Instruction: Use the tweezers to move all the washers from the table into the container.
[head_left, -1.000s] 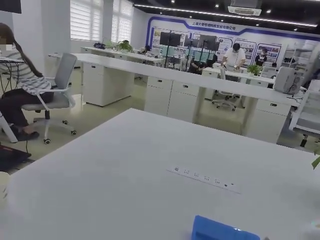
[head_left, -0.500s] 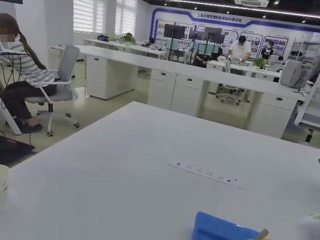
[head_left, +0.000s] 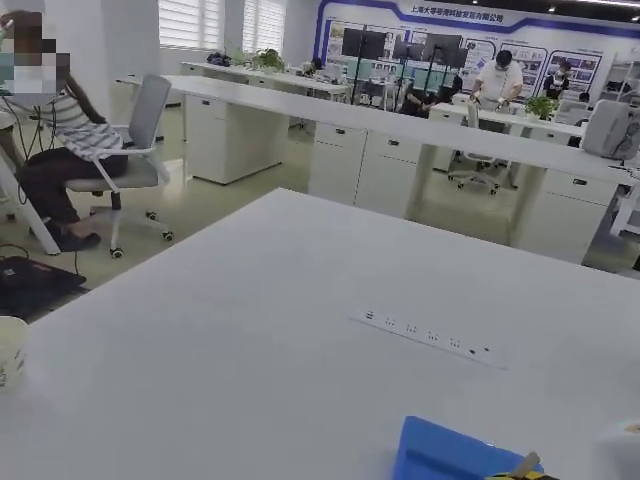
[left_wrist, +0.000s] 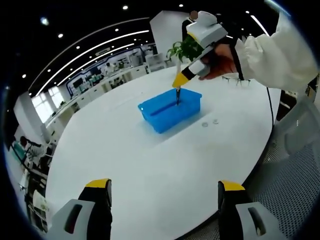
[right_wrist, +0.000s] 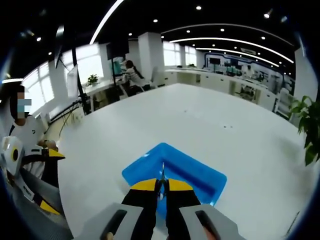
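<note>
1. While my head view looks across the white table (head_left: 250, 330), the blue container (head_left: 450, 455) sits at the near bottom edge.
2. Seen from the left gripper view, my left gripper (left_wrist: 165, 197) gapes wide and holds nothing. Two washers (left_wrist: 205, 124) lie on the table just beside the container, and my right gripper (left_wrist: 181, 79) points the tweezers (left_wrist: 177, 95) down into it.
3. Seen from the right gripper view, my jaws are pinched together on the tweezers, whose tips hang over the container's inside.

Head view's bottom edge chops off the blue container (head_left: 455, 458); the tweezers (right_wrist: 162, 174) tip is too tiny to read.
</note>
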